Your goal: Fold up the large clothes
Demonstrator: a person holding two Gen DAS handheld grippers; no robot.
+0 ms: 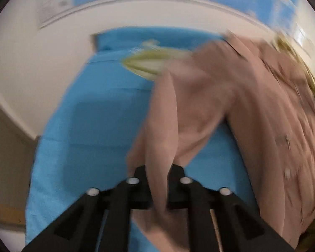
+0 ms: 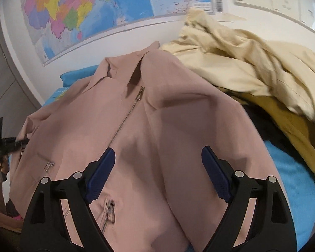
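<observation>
Left wrist view, blurred: left gripper (image 1: 158,180), jaws clamped together on a fold of the pink jacket (image 1: 231,109); jacket lies right of centre on the blue cover (image 1: 90,126).

Right wrist view: right gripper (image 2: 157,174), jaws wide apart, nothing held, above the zipped jacket front; zipper (image 2: 126,117) runs diagonally; cream garment (image 2: 252,63) heaped far right; wall map (image 2: 84,10) behind.

Left view motion-blurred; right view sharp, evenly lit, fisheye-bent edges.
</observation>
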